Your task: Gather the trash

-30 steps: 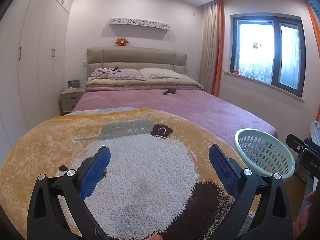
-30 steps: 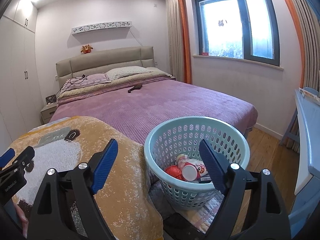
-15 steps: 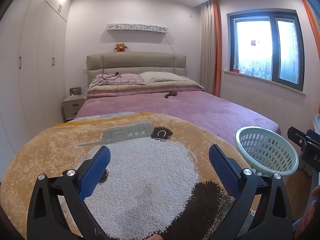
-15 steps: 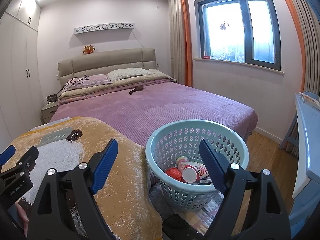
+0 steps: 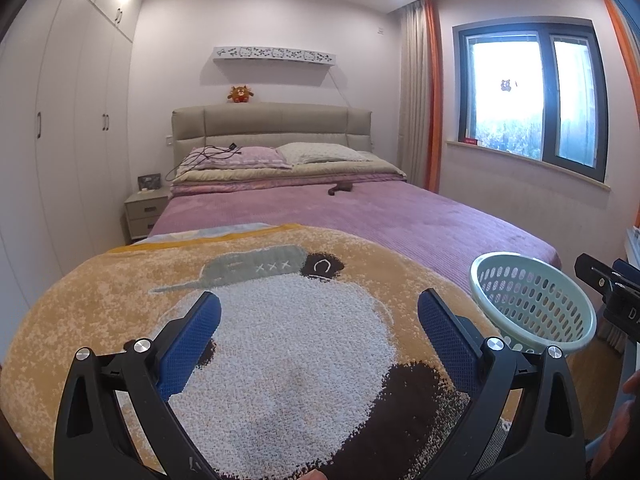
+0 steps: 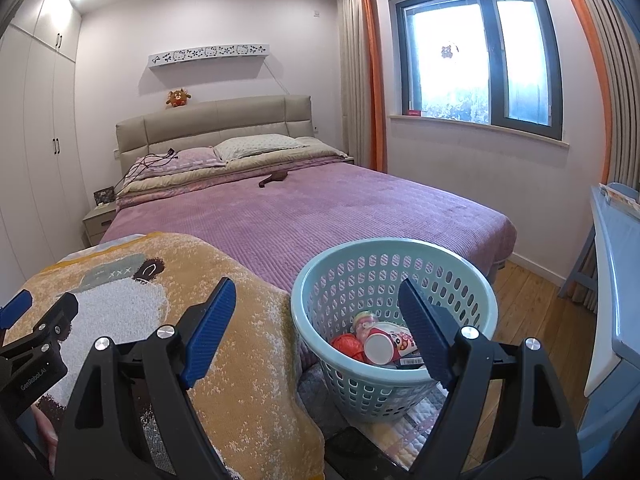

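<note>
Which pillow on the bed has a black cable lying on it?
The pink pillow, the one nearer the wardrobe. A black cable lies across it. The pale dotted pillow beside it, nearer the window, is bare.

Purple bed beneath bright window.

Bedroom layout, taken from the finger positions.
Left view: blanket spread under and between both fingers, bed beyond the tips, basket just outside the right finger. Right view: basket between the fingers, nearer the right one; trash inside; blanket under the left finger; bed behind.
</note>
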